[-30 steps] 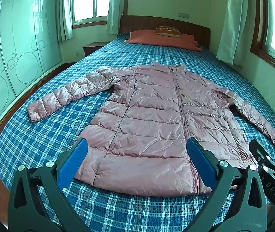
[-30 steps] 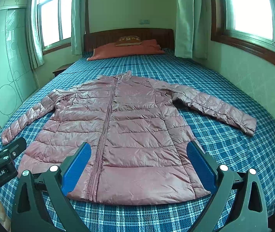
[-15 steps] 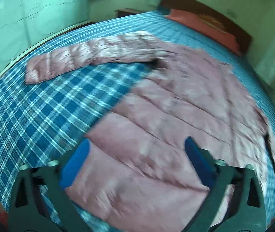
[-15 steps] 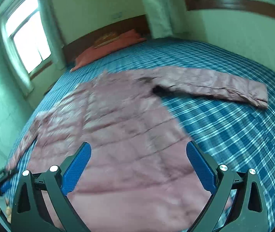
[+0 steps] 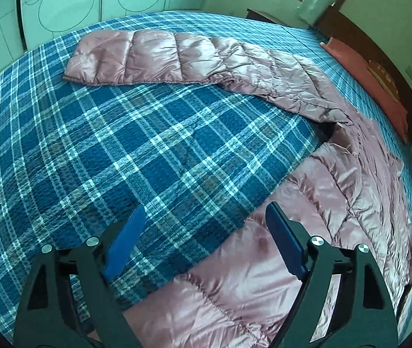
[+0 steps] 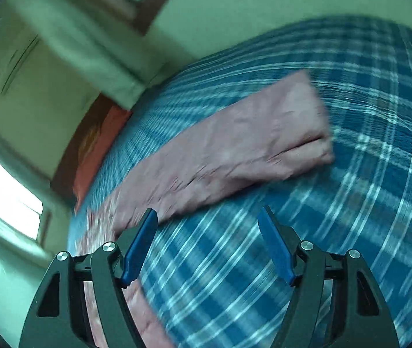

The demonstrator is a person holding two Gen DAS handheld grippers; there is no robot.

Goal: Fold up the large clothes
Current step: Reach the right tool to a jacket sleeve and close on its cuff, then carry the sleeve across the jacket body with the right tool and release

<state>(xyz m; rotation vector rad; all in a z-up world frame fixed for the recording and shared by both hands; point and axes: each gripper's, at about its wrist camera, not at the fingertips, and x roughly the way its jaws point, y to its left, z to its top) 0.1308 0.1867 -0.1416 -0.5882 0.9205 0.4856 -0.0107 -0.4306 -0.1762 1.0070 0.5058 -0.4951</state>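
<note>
A pink quilted puffer jacket lies flat on the bed. In the left wrist view its left sleeve stretches across the top and its body fills the lower right. My left gripper hovers over the jacket's side edge, its jaws opening, with only blanket and the jacket's edge beneath them. The right wrist view is blurred by motion. In it the other sleeve lies just beyond my right gripper. That gripper's jaws are closing, with nothing between the pads but plaid blanket below.
The blue plaid blanket covers the whole bed. An orange pillow rests against the wooden headboard at the far end. Pale wardrobe doors stand beyond the left side. A wall and a window are on the right side.
Both grippers left the hem, dropped lower and swung outward toward the sleeves while rolling. The right jaws have narrowed. The jacket has not moved.
</note>
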